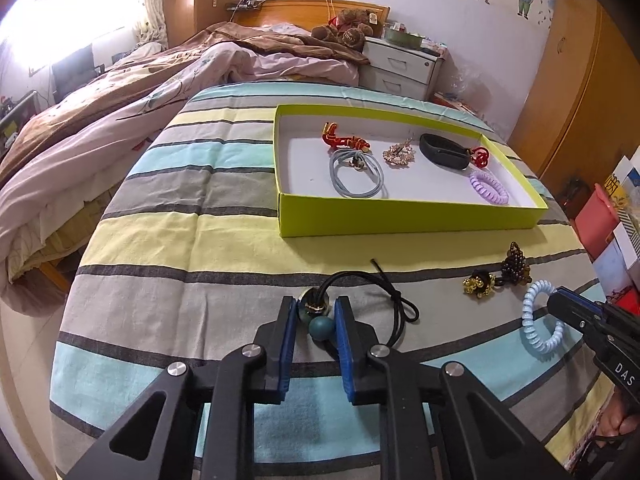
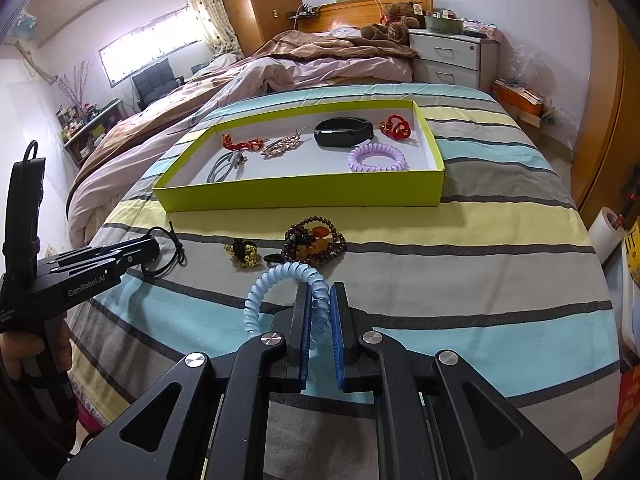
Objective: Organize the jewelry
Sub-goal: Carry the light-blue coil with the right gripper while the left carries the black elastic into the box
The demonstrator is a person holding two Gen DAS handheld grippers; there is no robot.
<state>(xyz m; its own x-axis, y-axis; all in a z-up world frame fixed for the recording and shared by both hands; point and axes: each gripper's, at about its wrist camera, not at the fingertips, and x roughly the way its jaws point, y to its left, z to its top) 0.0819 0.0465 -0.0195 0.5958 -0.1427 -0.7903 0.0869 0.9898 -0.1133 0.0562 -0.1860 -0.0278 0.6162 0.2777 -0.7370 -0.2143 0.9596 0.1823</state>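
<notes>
Nearest to us, the left tongs (image 1: 316, 314) were closed down on the beads of a black cord hair tie (image 1: 384, 296), its teal ball and metallic bead pinched between the blue pads (image 1: 288, 344) while the cord lay looped on the striped bedspread (image 1: 180, 240). Our right tongs (image 2: 320, 308) were clamped narrowly on a pale blue spiral hair tie (image 2: 264, 292), which arched up from the pads. Just beyond, on the bedspread, lay a gold-and-black hair ornament (image 2: 242, 254) and, beside it, a dark brown bead bracelet (image 2: 316, 240). Farther on stood the lime-green box lid (image 2: 304, 192), holding a grey hair tie (image 1: 356, 174), a red knotted ornament (image 1: 342, 141), a rose-gold brooch (image 1: 400, 154), a black wristband (image 2: 344, 131), a red twisted tie (image 2: 396, 127) and a lilac spiral hair tie (image 2: 376, 158).
</notes>
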